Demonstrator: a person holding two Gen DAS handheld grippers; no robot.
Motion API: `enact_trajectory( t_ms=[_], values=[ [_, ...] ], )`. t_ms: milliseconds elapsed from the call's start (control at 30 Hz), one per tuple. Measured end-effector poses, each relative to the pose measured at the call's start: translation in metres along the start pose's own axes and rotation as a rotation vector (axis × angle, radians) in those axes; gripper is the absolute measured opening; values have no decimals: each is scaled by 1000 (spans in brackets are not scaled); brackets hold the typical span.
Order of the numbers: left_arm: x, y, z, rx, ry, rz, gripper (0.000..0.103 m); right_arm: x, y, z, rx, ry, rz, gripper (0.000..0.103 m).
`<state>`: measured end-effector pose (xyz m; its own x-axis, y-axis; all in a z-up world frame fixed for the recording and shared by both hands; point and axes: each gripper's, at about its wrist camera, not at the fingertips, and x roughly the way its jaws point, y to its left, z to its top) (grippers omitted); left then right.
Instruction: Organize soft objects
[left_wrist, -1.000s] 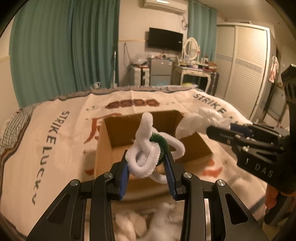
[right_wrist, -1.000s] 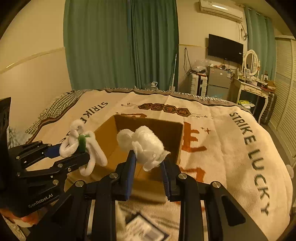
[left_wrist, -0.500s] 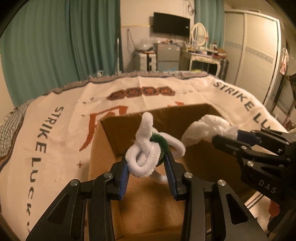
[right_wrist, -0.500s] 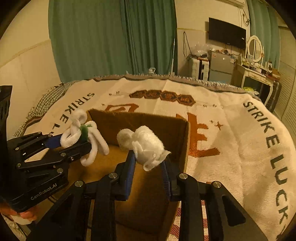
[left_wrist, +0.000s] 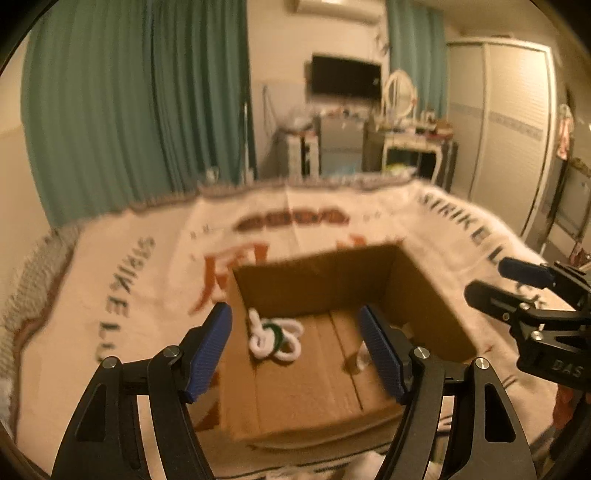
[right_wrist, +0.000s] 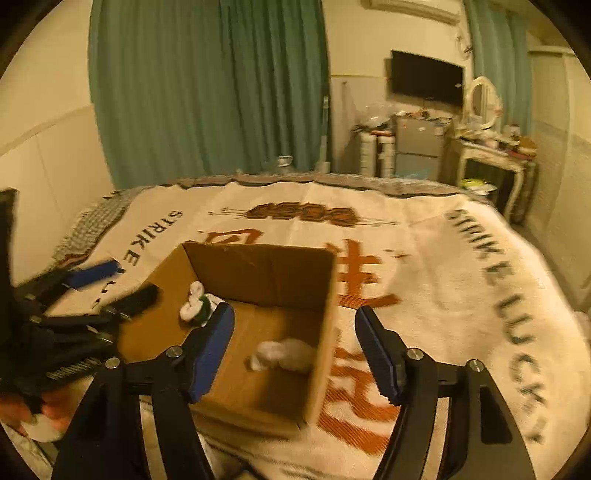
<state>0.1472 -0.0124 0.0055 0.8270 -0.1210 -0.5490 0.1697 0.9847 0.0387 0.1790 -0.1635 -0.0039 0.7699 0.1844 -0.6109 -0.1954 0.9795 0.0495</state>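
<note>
An open cardboard box (left_wrist: 317, 280) (right_wrist: 258, 273) stands on the bed. A white and green chenille loop toy (left_wrist: 273, 338) (right_wrist: 195, 304) lies on the box floor at its left. A white fluffy ball (right_wrist: 282, 354) lies on the box floor by the right wall; only a sliver of it (left_wrist: 364, 360) shows in the left wrist view. My left gripper (left_wrist: 295, 350) (right_wrist: 107, 284) is open and empty above the box's near edge. My right gripper (right_wrist: 295, 350) (left_wrist: 506, 280) is open and empty, raised beside the box's right side.
A white blanket (right_wrist: 443, 280) with "STRIKE LUCKY" lettering covers the bed. Green curtains (right_wrist: 207, 85), a wall TV (right_wrist: 426, 77), a dressing table (right_wrist: 491, 147) and a wardrobe (left_wrist: 513, 122) stand beyond the bed. White soft items (left_wrist: 369, 463) lie at the near edge.
Both grippers opened and dropped their toys into the box. The loop toy and the fluffy ball now lie on the box floor. Both grippers have pulled back and upward.
</note>
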Motion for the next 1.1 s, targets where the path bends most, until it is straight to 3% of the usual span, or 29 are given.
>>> enact_trajectory(
  t_ms=[133, 167, 200, 333, 433, 633, 900, 1100],
  values=[
    [-49, 0, 4, 9, -76, 6, 76, -52, 5, -3, -12, -35, -31, 80],
    [-61, 0, 2, 12, -88, 10, 89, -67, 6, -5, -13, -48, -27, 83],
    [-71, 0, 0, 14, -101, 17, 93, -77, 8, -7, -15, -54, -28, 85],
    [-102, -3, -21, 28, -128, 44, 93, -111, 17, -25, -37, -75, -35, 95],
    [-108, -5, -42, 14, -105, 53, 93, -121, 28, -49, -53, -48, -24, 96],
    [-90, -9, -87, 2, -10, 114, 93, -103, 44, -106, -92, 39, -11, 95],
    [-62, -10, -141, -26, 85, 90, 93, -61, 51, -153, -89, 133, 48, 95],
    [-54, -8, -145, -42, 123, 83, 93, -28, 50, -170, -57, 238, 114, 71]
  ],
)
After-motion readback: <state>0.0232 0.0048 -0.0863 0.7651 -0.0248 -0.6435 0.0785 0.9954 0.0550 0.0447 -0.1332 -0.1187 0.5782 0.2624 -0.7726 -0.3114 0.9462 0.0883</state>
